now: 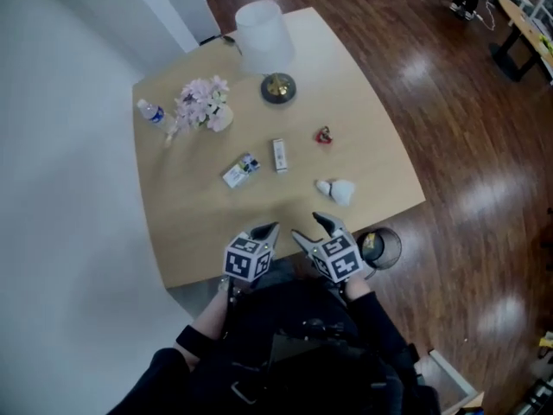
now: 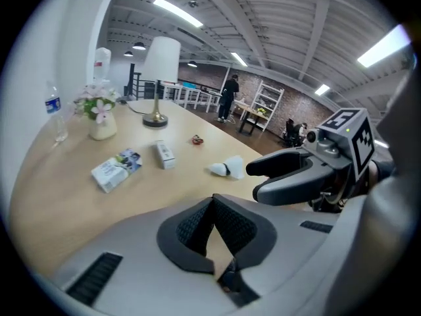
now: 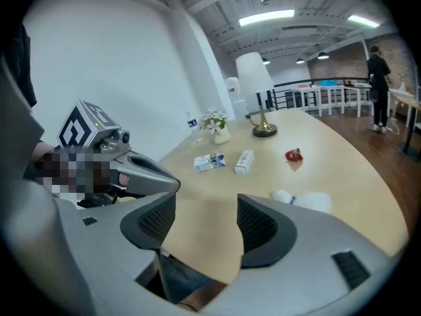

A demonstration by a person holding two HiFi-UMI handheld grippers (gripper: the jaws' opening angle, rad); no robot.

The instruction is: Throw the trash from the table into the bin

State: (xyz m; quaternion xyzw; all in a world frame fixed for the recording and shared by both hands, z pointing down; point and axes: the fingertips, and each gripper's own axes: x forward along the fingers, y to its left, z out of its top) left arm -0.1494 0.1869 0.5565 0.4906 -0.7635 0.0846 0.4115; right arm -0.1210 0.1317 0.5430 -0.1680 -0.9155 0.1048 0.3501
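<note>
L gripper (image 1: 270,228): over near edge of table (image 1: 194,223); jaw tips pressed together, nothing b/w them.
R gripper (image 1: 309,227): just right of L gripper, over same near edge; jaws spread wide, only bare tabletop shows b/w them.
White wad (image 1: 337,190): closest trash, just far-right of R gripper, apart from it; crumpled, pale, w/ a dark band near its left end.
Small box (image 1: 279,155): mid-table, farther than the wad; white, narrow, lying flat.
Carton (image 1: 240,170): just left of small box; white w/ blue-green print, lying flat, well apart from both grippers.
Red scrap (image 1: 323,135): far-right of small box; tiny, crumpled.
Bin (image 1: 384,247): on floor by table's near right corner, just right of R gripper; round, dark inside.
Non-trash: lamp (image 1: 263,33), flower vase (image 1: 207,106), water bottle (image 1: 151,112) along far/left side.
Hard to tell: carton print too small to read; bin contents unclear, its left rim covered by R gripper; lamp shade hides the stem in head view.
</note>
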